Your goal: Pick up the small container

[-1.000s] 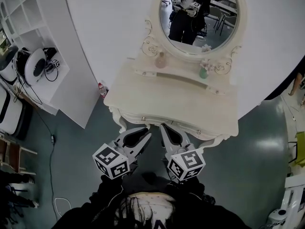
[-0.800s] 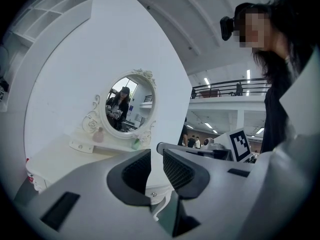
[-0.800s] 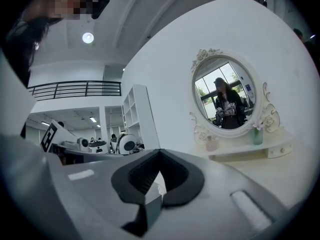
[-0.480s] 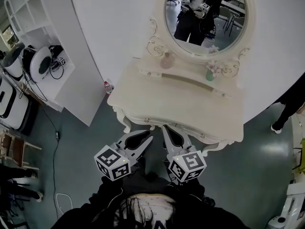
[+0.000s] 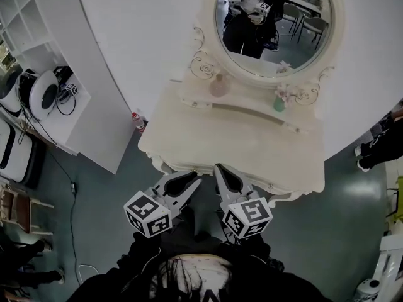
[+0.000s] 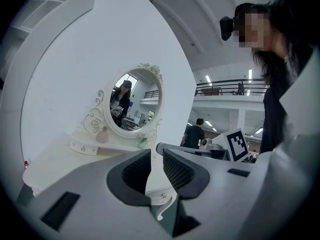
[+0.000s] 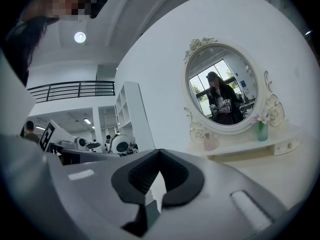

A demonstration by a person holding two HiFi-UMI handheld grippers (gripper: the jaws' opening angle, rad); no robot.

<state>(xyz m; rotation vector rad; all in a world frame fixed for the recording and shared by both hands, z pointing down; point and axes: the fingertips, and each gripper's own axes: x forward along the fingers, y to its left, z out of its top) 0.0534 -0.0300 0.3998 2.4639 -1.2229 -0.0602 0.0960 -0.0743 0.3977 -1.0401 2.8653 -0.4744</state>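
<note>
The left gripper (image 5: 191, 178) and the right gripper (image 5: 221, 169) are both closed and empty, side by side at the near edge of the dressing table (image 5: 239, 140). The small pink container (image 5: 218, 85) stands well beyond them on the rear shelf, below the mirror (image 5: 272, 17), to its left.

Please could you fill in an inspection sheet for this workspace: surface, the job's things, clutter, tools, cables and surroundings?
Surface: cream dressing table; nothing seen on its main top; oval mirror behind.
Job's things: pink bottle and green vase stand upright on the raised ledge under the mirror; which one is the small container cannot be told.
Clutter: red-capped bottle on the floor by the table's left corner.
Tools: left tool and right tool are both shut and empty, at the table's front edge, short of the ledge.
Cables: floor cable at left; more lie on the shelf unit.
Surroundings: white shelf unit at left; a person's legs at the right edge.
</note>
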